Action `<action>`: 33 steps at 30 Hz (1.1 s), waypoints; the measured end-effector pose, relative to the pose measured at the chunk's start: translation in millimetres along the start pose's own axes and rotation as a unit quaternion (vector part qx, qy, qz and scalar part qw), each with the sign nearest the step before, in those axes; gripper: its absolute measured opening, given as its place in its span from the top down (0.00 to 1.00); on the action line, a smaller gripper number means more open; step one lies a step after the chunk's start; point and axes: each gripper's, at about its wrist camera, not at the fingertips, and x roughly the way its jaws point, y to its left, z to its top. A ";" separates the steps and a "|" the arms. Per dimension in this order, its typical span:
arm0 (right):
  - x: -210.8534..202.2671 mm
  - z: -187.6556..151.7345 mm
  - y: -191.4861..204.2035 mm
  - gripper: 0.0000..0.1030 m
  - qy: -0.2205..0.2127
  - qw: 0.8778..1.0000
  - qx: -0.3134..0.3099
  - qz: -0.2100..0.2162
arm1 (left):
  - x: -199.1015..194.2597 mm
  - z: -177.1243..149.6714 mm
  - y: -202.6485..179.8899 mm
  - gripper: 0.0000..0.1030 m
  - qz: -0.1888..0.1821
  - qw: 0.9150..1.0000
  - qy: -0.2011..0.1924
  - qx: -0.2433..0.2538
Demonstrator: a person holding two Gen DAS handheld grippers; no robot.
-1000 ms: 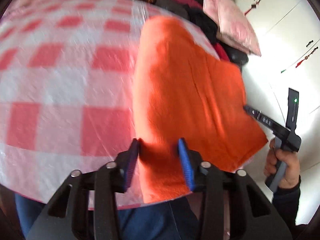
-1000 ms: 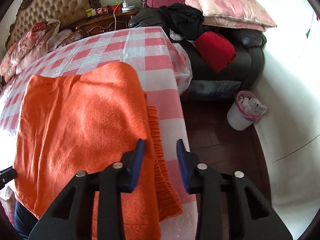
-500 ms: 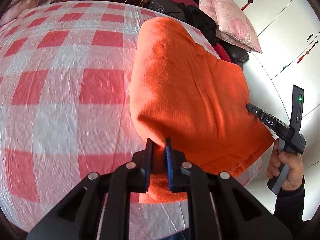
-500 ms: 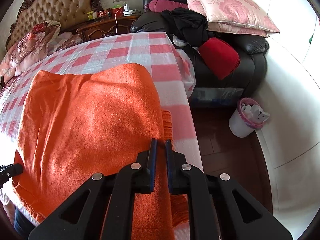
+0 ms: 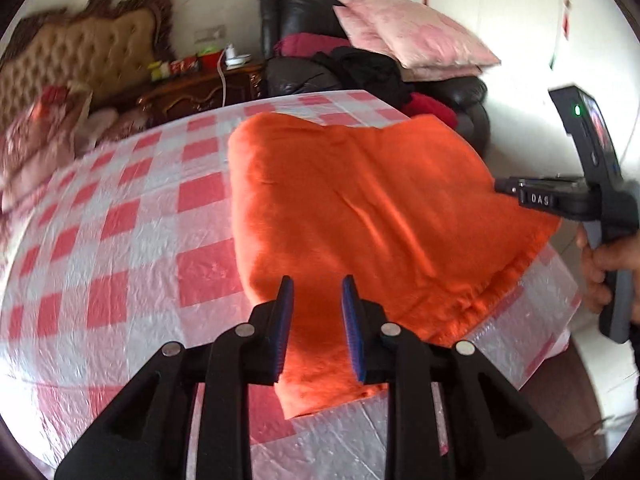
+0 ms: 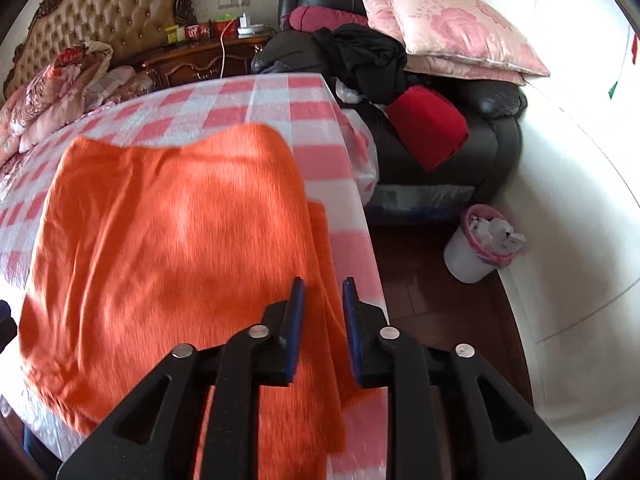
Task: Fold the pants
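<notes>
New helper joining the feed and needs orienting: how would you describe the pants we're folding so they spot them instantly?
Find the table with the red-and-white checked cloth. On its near right part, by the edge facing the black sofa, lie the pants: a fuzzy, bright orange garment folded into a broad slab. Nothing else on the cloth is orange.

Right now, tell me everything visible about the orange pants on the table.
The orange pants look like soft, fuzzy fleece, plain bright orange with light wrinkles. They lie folded over in layers on the red-and-white checked tablecloth, near the table's right edge, with a lower layer and a ribbed edge peeking out on that side. Both the left tongs and the right tongs are open above the near end, gripping nothing.
</notes>
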 end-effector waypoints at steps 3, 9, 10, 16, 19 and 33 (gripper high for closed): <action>-7.8 -8.7 -5.9 0.48 -0.003 1.000 0.004 -0.024 | 17.0 -10.3 -12.3 0.76 0.012 0.999 0.034 0.026; -33.1 -22.0 -16.1 0.36 -0.008 0.999 0.011 -0.050 | -1.7 -16.0 -15.8 0.55 0.023 0.999 0.026 0.021; -41.2 -25.4 -15.4 0.35 -0.011 0.999 0.011 -0.052 | -9.8 -16.8 -16.5 0.55 0.020 0.999 0.020 0.018; -89.4 -51.3 -9.1 0.30 -0.027 0.998 0.024 -0.050 | -59.7 -21.3 -21.5 0.37 0.002 1.000 -0.014 -0.004; -113.2 -66.2 -6.6 0.29 -0.030 0.998 0.035 -0.037 | -80.4 -21.3 -22.6 0.20 -0.017 0.999 -0.013 -0.027; -182.5 -53.8 15.5 0.24 -0.083 0.995 0.025 -0.041 | -110.8 24.0 -18.1 0.02 -0.019 0.996 0.006 -0.091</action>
